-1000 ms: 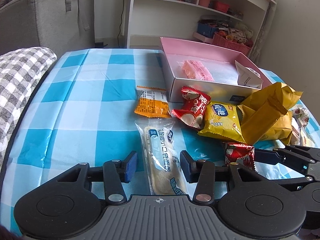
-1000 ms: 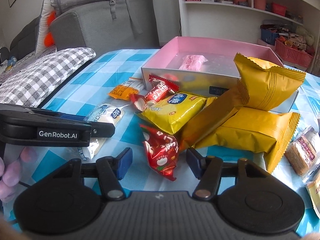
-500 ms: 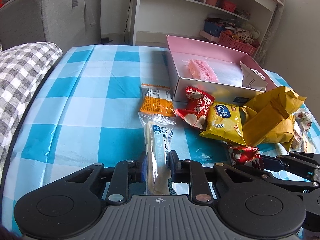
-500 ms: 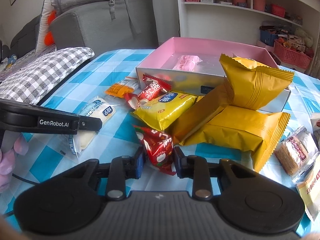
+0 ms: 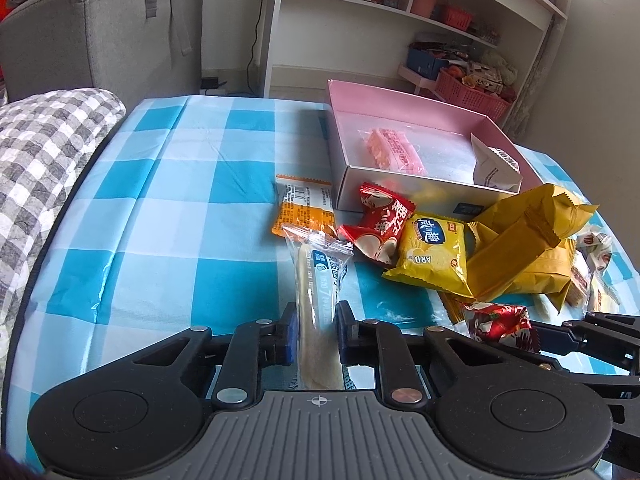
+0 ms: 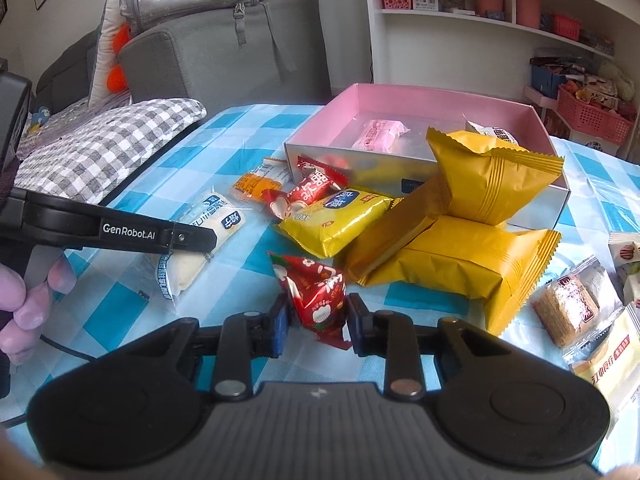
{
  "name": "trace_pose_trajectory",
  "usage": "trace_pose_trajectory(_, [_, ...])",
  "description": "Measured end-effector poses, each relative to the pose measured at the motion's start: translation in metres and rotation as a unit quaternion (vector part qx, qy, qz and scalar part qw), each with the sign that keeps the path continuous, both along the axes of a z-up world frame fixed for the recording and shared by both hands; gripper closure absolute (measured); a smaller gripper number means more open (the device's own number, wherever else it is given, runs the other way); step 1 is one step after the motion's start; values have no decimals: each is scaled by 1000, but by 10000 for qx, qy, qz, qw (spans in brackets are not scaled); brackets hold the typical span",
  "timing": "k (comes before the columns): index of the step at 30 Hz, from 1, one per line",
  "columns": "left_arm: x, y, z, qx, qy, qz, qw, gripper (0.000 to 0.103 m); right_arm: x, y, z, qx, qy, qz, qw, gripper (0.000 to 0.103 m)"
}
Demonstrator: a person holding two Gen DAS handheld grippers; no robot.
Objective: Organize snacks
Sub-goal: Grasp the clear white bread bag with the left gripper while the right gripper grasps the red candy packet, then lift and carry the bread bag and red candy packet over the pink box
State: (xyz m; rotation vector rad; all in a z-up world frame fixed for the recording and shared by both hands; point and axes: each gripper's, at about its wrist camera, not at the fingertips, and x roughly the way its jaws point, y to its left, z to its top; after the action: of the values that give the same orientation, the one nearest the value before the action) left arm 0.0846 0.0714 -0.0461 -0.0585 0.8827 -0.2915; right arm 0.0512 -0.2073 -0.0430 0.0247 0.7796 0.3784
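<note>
left tool (image 5: pixel 316 330): clamped on long clear-wrapped cream bread stick (image 5: pixel 316 280), near end, for lifting | right tool (image 6: pixel 316 322): clamped on small red foil packet (image 6: pixel 318 292) | both on checked surface (image 5: pixel 180 208); pink open cardboard box (image 5: pixel 400 98) beyond as destination

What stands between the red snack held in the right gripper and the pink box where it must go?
The right gripper is shut on the red snack. Between it and the pink box lie the yellow cracker pack and the big yellow bags, which lean on the box's near wall. The snack must be lifted over them.
</note>
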Motion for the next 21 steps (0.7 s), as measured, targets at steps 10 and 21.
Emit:
trace_pose_trajectory(10, [-5, 0, 16, -71, -76, 103, 9999, 86, -1, 3, 17, 32, -37, 111, 9999, 76])
trace_pose_trajectory(21, [-2, 5, 43, -270, -314, 376, 9984, 86, 16, -6, 57, 324, -311, 111, 9989, 76])
